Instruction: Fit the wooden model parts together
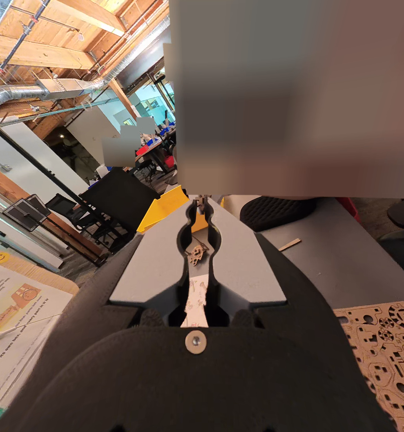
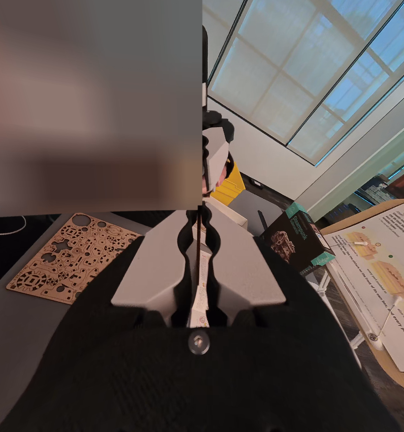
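Observation:
My left gripper (image 1: pixel 200 201) is shut on a small dark wooden part (image 1: pixel 200 205) pinched at its tips, held above the grey table (image 1: pixel 313 268). A small wooden gear assembly (image 1: pixel 197 253) lies on the table below, seen through the finger gap. My right gripper (image 2: pixel 198 213) is shut on a thin flat wooden part (image 2: pixel 198 247), seen edge-on as a dark strip between the fingers. The left gripper (image 2: pixel 216 161) also shows in the right wrist view, raised just beyond the right tips. A laser-cut wooden sheet (image 2: pixel 67 257) with punched-out holes lies on the table; it also shows in the left wrist view (image 1: pixel 383 350).
A yellow bin (image 1: pixel 170 210) stands at the table's far side. The dark model kit box (image 2: pixel 296 243) stands upright beside a printed instruction board (image 2: pixel 371 280). A white leaflet (image 1: pixel 197 301) lies under the grippers. A loose wooden stick (image 1: pixel 289 244) lies on the table near a black chair back (image 1: pixel 278 212). Both grippers' tips are close together, under 4 cm apart.

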Motion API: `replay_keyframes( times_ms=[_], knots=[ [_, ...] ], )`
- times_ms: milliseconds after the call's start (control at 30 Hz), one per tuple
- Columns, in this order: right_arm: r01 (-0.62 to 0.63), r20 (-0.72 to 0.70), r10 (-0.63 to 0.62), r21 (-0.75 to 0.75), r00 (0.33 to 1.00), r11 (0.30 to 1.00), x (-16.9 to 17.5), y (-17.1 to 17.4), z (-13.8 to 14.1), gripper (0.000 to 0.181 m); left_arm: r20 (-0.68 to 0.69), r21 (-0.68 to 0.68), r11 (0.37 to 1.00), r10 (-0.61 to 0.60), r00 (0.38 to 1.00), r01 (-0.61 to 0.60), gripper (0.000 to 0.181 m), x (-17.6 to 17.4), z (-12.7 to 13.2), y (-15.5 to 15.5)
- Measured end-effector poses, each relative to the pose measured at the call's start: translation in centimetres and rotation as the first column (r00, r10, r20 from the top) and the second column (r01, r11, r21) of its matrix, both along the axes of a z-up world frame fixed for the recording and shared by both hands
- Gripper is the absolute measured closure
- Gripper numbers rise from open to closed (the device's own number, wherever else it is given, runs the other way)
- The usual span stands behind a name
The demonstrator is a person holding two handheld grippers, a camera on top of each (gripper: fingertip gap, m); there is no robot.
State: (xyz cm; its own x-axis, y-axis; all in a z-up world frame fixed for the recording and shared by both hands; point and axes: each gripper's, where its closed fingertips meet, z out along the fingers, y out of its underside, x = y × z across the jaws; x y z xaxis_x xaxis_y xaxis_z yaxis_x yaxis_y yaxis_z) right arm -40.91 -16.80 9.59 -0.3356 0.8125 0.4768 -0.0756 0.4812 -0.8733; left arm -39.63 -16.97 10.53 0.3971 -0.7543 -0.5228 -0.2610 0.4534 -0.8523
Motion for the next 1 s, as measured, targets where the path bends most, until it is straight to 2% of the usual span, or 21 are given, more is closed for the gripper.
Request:
replay_keyframes(
  times_ms=[333, 567, 800, 900, 1000],
  knots=[
    [0.047, 0.063, -0.053, 0.094, 0.997, 0.994, -0.5, 0.2, -1.4, 0.181, -0.128, 0.006, 1.0, 0.017, 0.992, -0.017, 0.179, -0.2, -1.6, 0.1],
    [0.06, 0.074, -0.069, 0.114, 0.995, 0.992, -0.7, 0.2, -1.6, 0.181, -0.169, -0.003, 1.0, 0.014, 0.986, -0.015, 0.174, -0.3, -2.0, -0.1],
    [0.091, 0.09, -0.113, 0.224, 0.989, 0.97, -1.0, 0.1, -2.5, 0.181, -0.225, 0.029, 0.999, 0.028, 0.974, -0.022, 0.18, -0.3, -2.7, -0.1],
    [0.079, 0.07, -0.097, 0.223, 0.993, 0.972, -0.9, -0.2, -2.3, 0.181, -0.234, 0.072, 0.997, 0.03, 0.972, -0.013, 0.181, -0.2, -2.4, -0.5],
    [0.067, 0.031, -0.075, 0.21, 0.997, 0.975, -0.6, -0.3, -1.6, 0.18, -0.169, 0.129, 0.991, -0.004, 0.986, 0.026, 0.181, -0.1, -1.0, -1.4]
  ],
)
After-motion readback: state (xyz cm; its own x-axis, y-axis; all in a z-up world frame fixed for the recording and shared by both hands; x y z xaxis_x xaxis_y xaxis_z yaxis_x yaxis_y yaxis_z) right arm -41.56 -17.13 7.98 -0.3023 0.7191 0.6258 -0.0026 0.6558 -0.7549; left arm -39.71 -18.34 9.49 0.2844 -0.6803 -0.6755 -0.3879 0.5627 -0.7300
